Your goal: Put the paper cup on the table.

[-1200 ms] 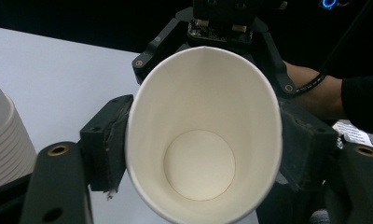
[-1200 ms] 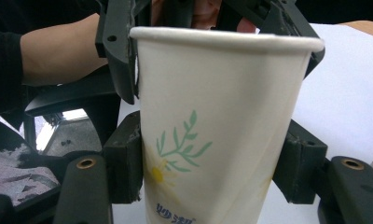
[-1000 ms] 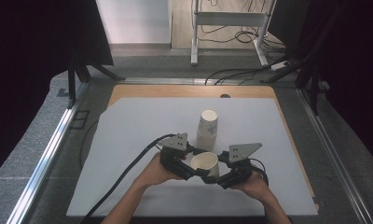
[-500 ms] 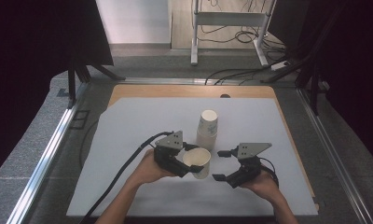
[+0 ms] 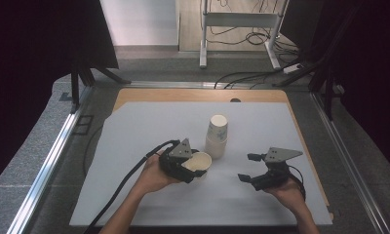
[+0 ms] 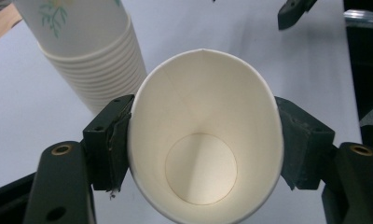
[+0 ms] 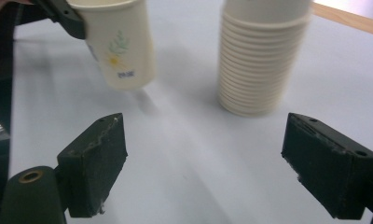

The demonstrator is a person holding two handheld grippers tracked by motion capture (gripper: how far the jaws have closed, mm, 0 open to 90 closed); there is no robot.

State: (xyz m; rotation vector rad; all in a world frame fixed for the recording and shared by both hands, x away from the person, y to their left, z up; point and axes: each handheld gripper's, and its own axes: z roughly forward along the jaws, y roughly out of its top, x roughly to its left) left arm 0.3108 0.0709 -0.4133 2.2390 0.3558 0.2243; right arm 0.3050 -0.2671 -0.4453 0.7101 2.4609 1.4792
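Note:
A single paper cup [image 5: 198, 162] with a leaf print is tilted on its side, mouth toward the camera, and my left gripper [image 5: 197, 168] is shut on it. In the left gripper view both pads squeeze the cup [image 6: 201, 154] into an oval. Just behind it stands an upside-down stack of paper cups [image 5: 217, 136], also seen in the right gripper view as the stack [image 7: 261, 56]. My right gripper [image 5: 247, 167] hovers to the right of the cup; its jaws have just been opening and stand apart with nothing between them [image 7: 208, 158]. The held cup [image 7: 121, 46] lies ahead at its upper left.
A white sheet [image 5: 144, 126] covers the wooden tabletop [image 5: 183, 95]. Metal rails [image 5: 56, 146] run along both table sides. Cables and a metal stand [image 5: 242, 29] lie on the floor beyond the far edge. The left gripper's cable [image 5: 129, 175] trails over the sheet.
The right gripper has let go of the cup, spread its jaws and drawn away to the right. The left gripper keeps the cup and has barely moved.

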